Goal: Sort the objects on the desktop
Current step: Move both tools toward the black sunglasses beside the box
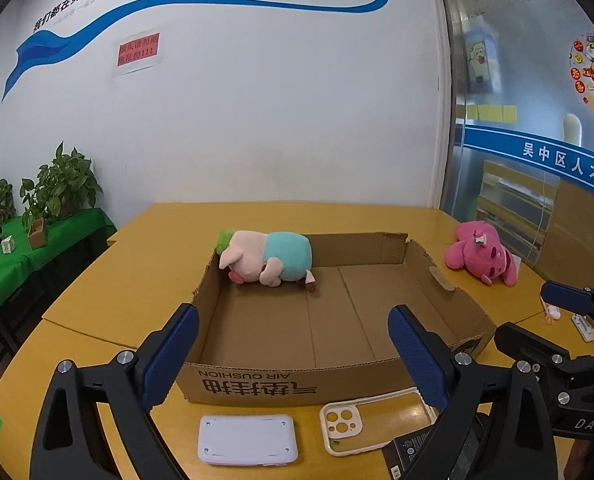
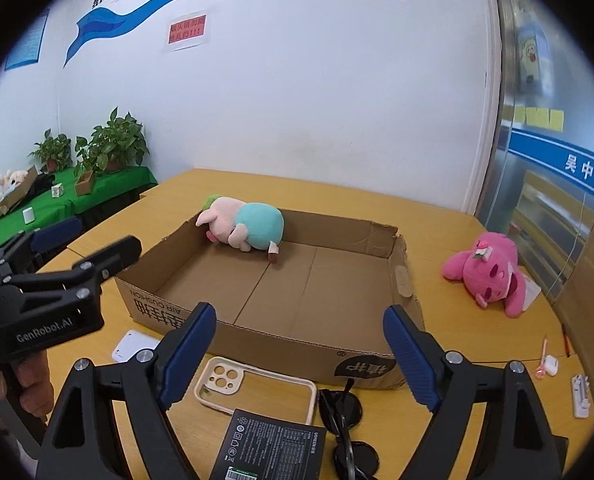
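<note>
An open cardboard box [image 1: 297,380] [image 2: 281,344] sits on the yellow table. A pig plush in a teal shirt [image 1: 267,256] [image 2: 245,224] lies in its far left corner. A pink plush [image 1: 483,254] [image 2: 493,276] lies on the table right of the box. In front of the box are a white flat device [image 1: 247,438], a cream phone case [image 1: 359,420] [image 2: 253,384], black sunglasses [image 2: 345,420] and a black packet [image 2: 269,448]. My left gripper [image 1: 293,314] [image 2: 97,240] is open over the box's near wall, nothing between its pads. My right gripper [image 2: 299,314] [image 1: 537,320] is open and holds nothing.
Small white items [image 2: 549,364] [image 2: 581,396] lie near the table's right edge. A green-covered side table [image 2: 109,188] with potted plants [image 1: 65,184] stands at the left against the wall. A glass partition [image 1: 537,140] closes the right side. A hand [image 2: 29,380] holds the left gripper.
</note>
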